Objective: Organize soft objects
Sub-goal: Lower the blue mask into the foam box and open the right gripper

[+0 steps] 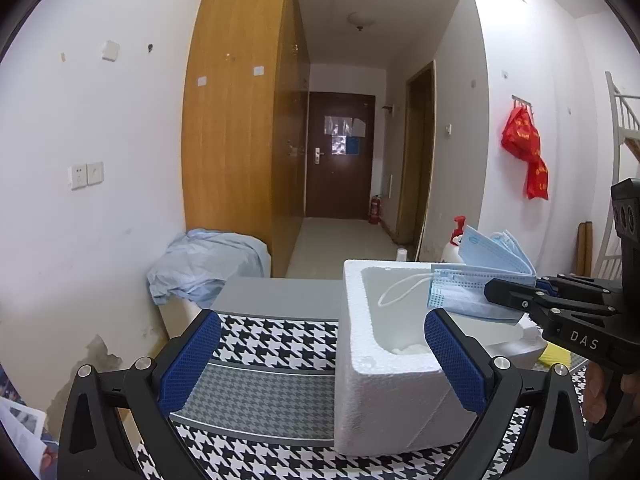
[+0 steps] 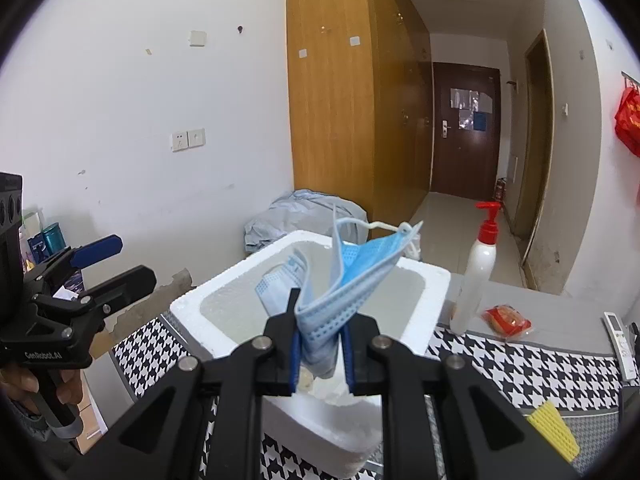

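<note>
My right gripper [image 2: 320, 348] is shut on a folded blue face mask [image 2: 348, 280] and holds it over the open white foam box [image 2: 424, 280]. In the left wrist view the right gripper [image 1: 496, 292] comes in from the right with the mask [image 1: 480, 272] above the box [image 1: 384, 392]. My left gripper [image 1: 320, 356] is open and empty, its jaws spread wide, one blue pad [image 1: 456, 360] against the box's near corner. It shows in the right wrist view [image 2: 120, 264] to the left of the box.
The box stands on a houndstooth cloth [image 2: 500, 364]. A white pump bottle [image 2: 476, 272], a red packet [image 2: 508, 320], a remote [image 2: 620, 344] and a yellow sponge [image 2: 554, 432] lie to its right. A bluish bundle of cloth [image 1: 204, 268] lies behind by the wardrobe.
</note>
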{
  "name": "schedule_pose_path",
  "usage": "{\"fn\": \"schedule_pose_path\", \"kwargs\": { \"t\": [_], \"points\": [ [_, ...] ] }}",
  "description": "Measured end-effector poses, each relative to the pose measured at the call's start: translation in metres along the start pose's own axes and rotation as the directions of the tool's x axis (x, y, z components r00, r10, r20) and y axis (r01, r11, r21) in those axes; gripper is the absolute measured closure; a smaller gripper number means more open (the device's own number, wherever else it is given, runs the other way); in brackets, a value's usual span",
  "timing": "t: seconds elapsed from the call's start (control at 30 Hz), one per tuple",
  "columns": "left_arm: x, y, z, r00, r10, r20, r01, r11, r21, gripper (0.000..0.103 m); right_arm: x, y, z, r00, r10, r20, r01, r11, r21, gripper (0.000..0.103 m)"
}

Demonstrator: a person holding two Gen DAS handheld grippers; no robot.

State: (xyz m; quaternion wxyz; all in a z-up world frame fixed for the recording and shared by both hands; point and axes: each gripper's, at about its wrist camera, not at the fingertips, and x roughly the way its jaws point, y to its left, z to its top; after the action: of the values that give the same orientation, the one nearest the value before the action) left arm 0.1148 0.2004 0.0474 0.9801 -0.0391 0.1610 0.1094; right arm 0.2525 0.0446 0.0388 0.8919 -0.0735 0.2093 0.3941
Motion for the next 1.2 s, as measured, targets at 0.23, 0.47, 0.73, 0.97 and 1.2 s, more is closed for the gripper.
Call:
{"fn": "schedule_pose_path", "kwargs": {
  "t": [0.23,0.47,0.73,0.97,1.2],
  "points": [
    [0.000,0.006,-0.002,1.000,0.008,-0.009,-0.008,1.000,-0.007,0.001,0.009,0.005,0.002,1.000,0.012,-0.020,-0.012,1.000,-0.010,0.083],
    [0.000,0.010,-0.002,1.000,0.006,-0.008,-0.006,1.000,-0.019,0.001,0.015,0.008,0.003,0.999,0.014,-0.039,-0.015,1.000,-0.021,0.082],
    [0.002,0.011,0.000,1.000,0.011,-0.012,-0.011,1.000,-0.019,0.001,0.025,0.010,0.003,0.997,-0.001,-0.077,-0.001,1.000,-0.028,0.080],
    [0.003,0.014,-0.001,1.000,0.022,-0.016,-0.022,0.999,-0.027,0.001,0.022,0.006,0.004,0.997,-0.030,-0.075,0.030,1.000,-0.005,0.034],
    [-0.001,0.010,-0.001,1.000,0.023,-0.013,-0.023,1.000,-0.021,0.001,0.013,0.007,0.003,0.997,-0.033,-0.069,0.032,0.999,-0.010,0.034]
  ]
}}
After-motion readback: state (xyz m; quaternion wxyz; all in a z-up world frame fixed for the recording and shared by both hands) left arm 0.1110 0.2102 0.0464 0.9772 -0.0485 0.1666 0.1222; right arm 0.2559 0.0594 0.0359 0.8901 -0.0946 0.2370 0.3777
